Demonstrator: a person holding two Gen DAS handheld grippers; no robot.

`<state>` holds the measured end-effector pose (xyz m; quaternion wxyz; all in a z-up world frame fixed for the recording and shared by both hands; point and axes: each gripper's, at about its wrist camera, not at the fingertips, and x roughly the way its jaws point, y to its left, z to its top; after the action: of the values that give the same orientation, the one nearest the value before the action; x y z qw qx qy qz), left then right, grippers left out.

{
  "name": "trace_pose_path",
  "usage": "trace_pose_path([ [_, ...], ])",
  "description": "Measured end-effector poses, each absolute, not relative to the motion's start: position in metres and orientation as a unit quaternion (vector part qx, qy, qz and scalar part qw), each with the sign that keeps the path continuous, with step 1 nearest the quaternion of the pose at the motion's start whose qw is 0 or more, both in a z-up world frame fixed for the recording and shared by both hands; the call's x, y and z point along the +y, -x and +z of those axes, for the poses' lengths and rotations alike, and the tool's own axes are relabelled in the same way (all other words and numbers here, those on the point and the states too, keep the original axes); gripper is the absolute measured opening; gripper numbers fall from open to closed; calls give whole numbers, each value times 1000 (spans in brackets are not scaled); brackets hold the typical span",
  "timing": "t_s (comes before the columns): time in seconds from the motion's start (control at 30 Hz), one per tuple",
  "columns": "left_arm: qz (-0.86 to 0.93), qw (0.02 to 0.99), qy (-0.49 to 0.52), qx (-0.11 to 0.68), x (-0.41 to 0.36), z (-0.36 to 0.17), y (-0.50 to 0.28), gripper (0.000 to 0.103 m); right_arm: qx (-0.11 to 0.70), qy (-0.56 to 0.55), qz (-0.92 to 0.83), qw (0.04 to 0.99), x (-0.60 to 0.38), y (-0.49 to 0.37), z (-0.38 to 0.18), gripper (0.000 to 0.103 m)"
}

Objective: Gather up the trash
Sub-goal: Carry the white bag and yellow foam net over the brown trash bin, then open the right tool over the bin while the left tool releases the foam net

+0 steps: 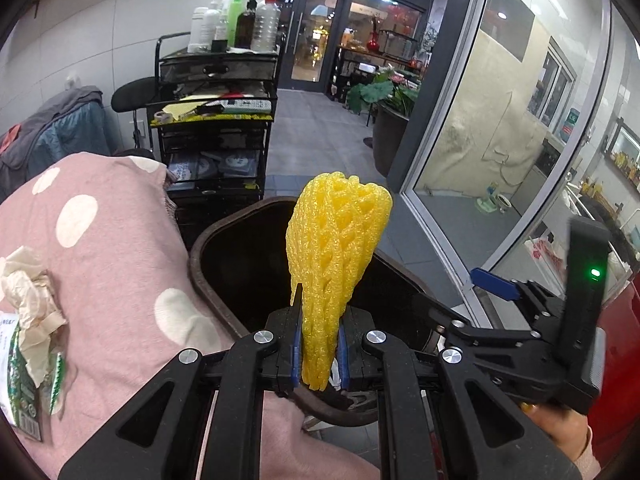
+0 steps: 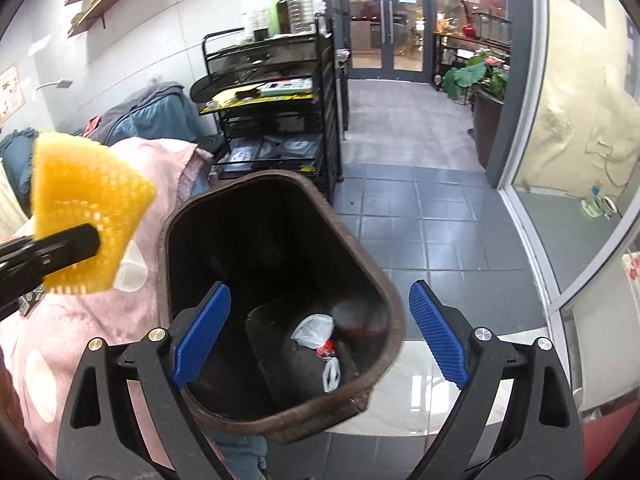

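Overhead, left gripper [image 1: 318, 354] clamping foam net [image 1: 336, 248]

R tongs [image 2: 320, 340] wide open over brown bin [image 2: 280, 184]; white bag [image 2: 314, 330] inside; L tongs [image 2: 52, 254] clamp yellow foam net [image 2: 88, 200].

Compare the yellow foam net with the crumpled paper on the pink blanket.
The yellow foam fruit net is bright, meshed and held upright in the left gripper near the brown trash bin; the crumpled beige paper is pale, wadded and lies loose on the pink spotted blanket. Both look like light trash.
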<state>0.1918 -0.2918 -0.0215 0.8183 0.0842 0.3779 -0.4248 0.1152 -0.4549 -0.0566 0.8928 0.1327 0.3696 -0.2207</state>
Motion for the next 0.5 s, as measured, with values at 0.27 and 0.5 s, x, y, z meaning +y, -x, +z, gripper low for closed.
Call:
trace_pose_path([
  [0.27,-422,802,-102,411,-324,-39,-204,13,362,-149,-250,885,-470,-89,-58,90],
  [0.5,-411,789,-110,443,-342,-58,-213,13,366,-163,-267,876,-483,-76,-62,90],
])
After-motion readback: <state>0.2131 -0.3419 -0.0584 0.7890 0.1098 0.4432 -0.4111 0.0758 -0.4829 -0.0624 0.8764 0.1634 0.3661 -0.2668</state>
